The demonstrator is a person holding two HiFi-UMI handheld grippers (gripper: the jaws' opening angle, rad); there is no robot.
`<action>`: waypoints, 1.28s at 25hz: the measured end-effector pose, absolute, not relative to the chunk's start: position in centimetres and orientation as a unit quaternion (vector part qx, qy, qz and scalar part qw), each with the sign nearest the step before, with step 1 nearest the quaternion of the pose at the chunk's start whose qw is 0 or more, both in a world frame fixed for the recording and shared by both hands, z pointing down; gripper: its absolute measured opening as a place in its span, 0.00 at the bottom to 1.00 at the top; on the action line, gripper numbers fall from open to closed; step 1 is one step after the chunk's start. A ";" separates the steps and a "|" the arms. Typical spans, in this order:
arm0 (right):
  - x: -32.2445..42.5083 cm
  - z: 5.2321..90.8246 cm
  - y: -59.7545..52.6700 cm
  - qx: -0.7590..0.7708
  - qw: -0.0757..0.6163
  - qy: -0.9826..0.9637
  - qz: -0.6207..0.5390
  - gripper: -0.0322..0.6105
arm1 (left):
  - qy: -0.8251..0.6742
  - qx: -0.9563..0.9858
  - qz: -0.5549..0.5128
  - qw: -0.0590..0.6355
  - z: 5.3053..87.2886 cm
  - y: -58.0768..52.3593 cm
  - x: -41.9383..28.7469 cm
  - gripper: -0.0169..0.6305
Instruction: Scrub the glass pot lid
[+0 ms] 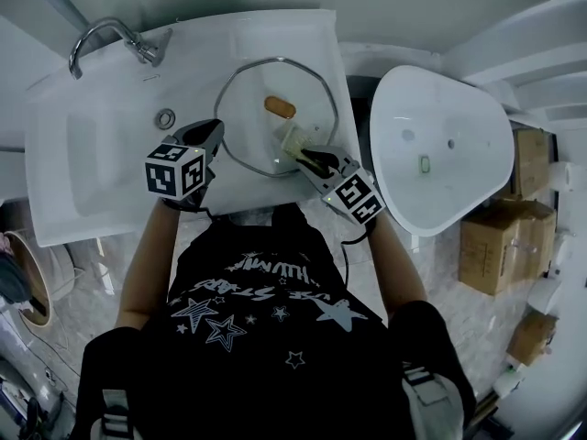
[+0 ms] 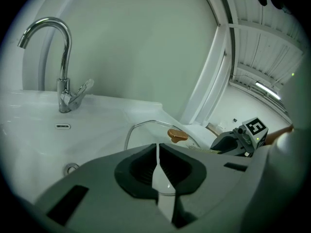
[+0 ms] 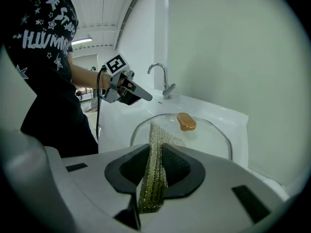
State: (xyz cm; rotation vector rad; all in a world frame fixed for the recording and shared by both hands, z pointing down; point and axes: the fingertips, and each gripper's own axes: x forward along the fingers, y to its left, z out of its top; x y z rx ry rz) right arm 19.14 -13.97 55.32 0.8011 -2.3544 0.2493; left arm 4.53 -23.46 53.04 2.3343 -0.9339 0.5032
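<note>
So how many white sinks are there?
2. The rectangular white sink with the chrome tap is at the left, with the round glass pot lid on it; the rounded white basin is at the right.

My black tee (image 1: 266,314) w/ white stars & lettering, left gripper (image 1: 216,130) & right gripper (image 1: 308,159) w/ grey shells, b/w marker cubes (image 1: 174,170), thin black cable (image 1: 346,257)
</note>
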 end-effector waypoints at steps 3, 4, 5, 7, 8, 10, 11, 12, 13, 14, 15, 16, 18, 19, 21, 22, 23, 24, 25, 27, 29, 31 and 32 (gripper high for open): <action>18.5 55.2 -13.3 0.297 0.314 -0.896 0.101 0.17 | -0.345 0.874 0.192 0.284 53.3 -23.4 4.2 0.06; 18.3 55.2 -13.2 0.295 0.314 -0.896 0.103 0.17 | -0.344 0.874 0.192 0.284 53.4 -23.3 4.2 0.06; 18.2 55.1 -13.1 0.294 0.313 -0.897 0.106 0.17 | -0.343 0.875 0.192 0.284 53.4 -23.3 4.1 0.06; 17.8 55.1 -12.8 0.287 0.312 -0.899 0.112 0.17 | -0.340 0.876 0.191 0.283 53.4 -23.3 4.0 0.06; 17.6 55.0 -12.5 0.282 0.310 -0.900 0.117 0.17 | -0.339 0.877 0.191 0.283 53.4 -23.2 4.0 0.06; 17.2 54.8 -12.3 0.279 0.303 -0.903 0.125 0.17 | -0.338 0.877 0.190 0.283 53.4 -23.2 3.8 0.06; 17.1 54.6 -12.4 0.285 0.297 -0.902 0.126 0.17 | -0.339 0.877 0.189 0.283 53.4 -23.3 3.7 0.06; 17.2 54.3 -12.6 0.297 0.291 -0.901 0.127 0.17 | -0.340 0.877 0.188 0.283 53.4 -23.3 3.5 0.06; 17.4 54.0 -12.8 0.308 0.285 -0.899 0.127 0.17 | -0.341 0.877 0.187 0.284 53.4 -23.3 3.3 0.06; 17.6 53.8 -13.1 0.318 0.280 -0.897 0.129 0.17 | -0.342 0.876 0.185 0.285 53.3 -23.4 3.2 0.06; 17.8 53.6 -13.3 0.324 0.276 -0.895 0.131 0.17 | -0.344 0.876 0.183 0.285 53.3 -23.4 3.0 0.06; 18.0 53.4 -13.4 0.329 0.274 -0.894 0.132 0.16 | -0.346 0.875 0.181 0.286 53.2 -23.5 2.9 0.06; 18.4 53.0 -13.8 0.335 0.273 -0.892 0.133 0.16 | -0.351 0.873 0.179 0.288 53.2 -23.7 2.5 0.06; 18.7 52.6 -14.0 0.340 0.270 -0.891 0.132 0.16 | -0.353 0.872 0.177 0.289 53.1 -23.9 2.3 0.06; 19.4 51.7 -14.8 0.355 0.256 -0.889 0.132 0.16 | -0.359 0.870 0.173 0.290 53.0 -24.3 1.9 0.06; 19.9 51.1 -15.3 0.364 0.245 -0.888 0.133 0.16 | -0.362 0.869 0.171 0.290 53.0 -24.5 1.7 0.06; 20.5 50.5 -16.0 0.375 0.234 -0.887 0.134 0.16 | -0.365 0.868 0.170 0.290 52.9 -24.7 1.5 0.06; 21.2 49.9 -16.8 0.388 0.223 -0.884 0.134 0.16 | -0.368 0.867 0.168 0.289 52.9 -25.0 1.3 0.06; 21.9 49.3 -17.7 0.405 0.212 -0.879 0.135 0.16 | -0.371 0.867 0.167 0.289 52.8 -25.2 1.1 0.06; 23.5 48.1 -19.9 0.448 0.195 -0.861 0.141 0.16 | -0.376 0.865 0.166 0.288 52.7 -25.5 0.6 0.06; 24.6 47.3 -22.3 0.489 0.185 -0.839 0.154 0.16 | -0.380 0.862 0.164 0.291 52.6 -25.7 0.1 0.06; 24.8 46.9 -24.7 0.507 0.176 -0.827 0.168 0.16 | -0.385 0.860 0.162 0.294 52.6 -25.9 -0.4 0.06; 24.5 46.9 -25.9 0.507 0.171 -0.827 0.173 0.16 | -0.386 0.859 0.162 0.295 52.6 -26.0 -0.5 0.06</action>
